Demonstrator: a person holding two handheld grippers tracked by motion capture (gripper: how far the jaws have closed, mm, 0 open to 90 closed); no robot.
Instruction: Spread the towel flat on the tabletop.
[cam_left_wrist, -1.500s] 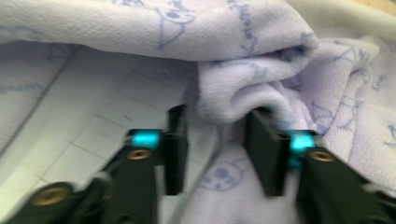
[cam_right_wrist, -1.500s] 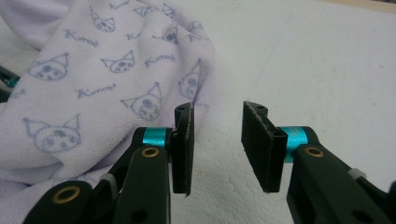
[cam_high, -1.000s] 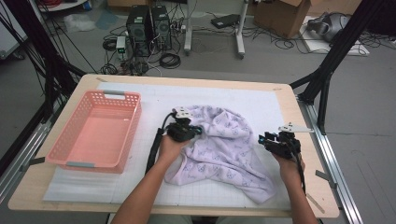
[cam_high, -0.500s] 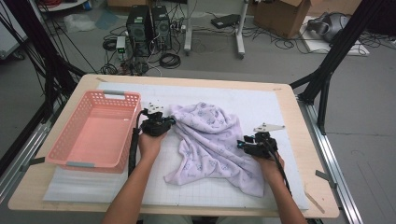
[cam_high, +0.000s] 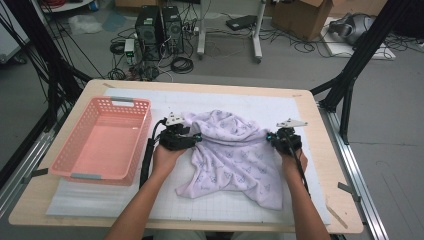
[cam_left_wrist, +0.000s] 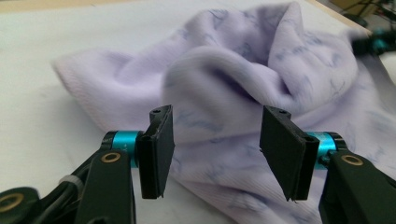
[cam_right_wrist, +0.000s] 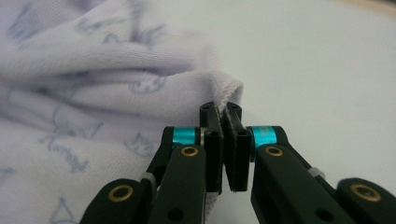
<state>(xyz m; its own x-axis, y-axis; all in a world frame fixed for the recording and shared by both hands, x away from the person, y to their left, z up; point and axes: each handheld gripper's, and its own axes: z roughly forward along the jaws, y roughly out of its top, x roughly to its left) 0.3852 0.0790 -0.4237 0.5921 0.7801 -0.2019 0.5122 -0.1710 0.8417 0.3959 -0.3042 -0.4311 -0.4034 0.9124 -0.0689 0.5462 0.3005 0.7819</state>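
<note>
A lilac cloth (cam_high: 230, 150) with small dark prints lies rumpled on the white mat (cam_high: 150, 200). My left gripper (cam_high: 197, 137) is at its upper left edge. In the left gripper view the jaws (cam_left_wrist: 215, 149) have just been opening; a fold of the cloth (cam_left_wrist: 233, 70) lies between them, and the pads do not press on it. My right gripper (cam_high: 270, 136) is at the cloth's upper right edge. Its jaws (cam_right_wrist: 223, 116) have just closed and pinch the hem of the cloth (cam_right_wrist: 93, 84).
A pink plastic basket (cam_high: 65, 160) stands on the left part of the wooden table (cam_high: 330, 165). Bare mat lies behind the cloth and in front of it. Black frame posts stand off both far corners, with cables and boxes on the floor beyond.
The right gripper has moved in from the right to the cloth's upper right edge and shut on it. The left gripper's jaws have opened. The cloth's top edge now spans between the two grippers.
</note>
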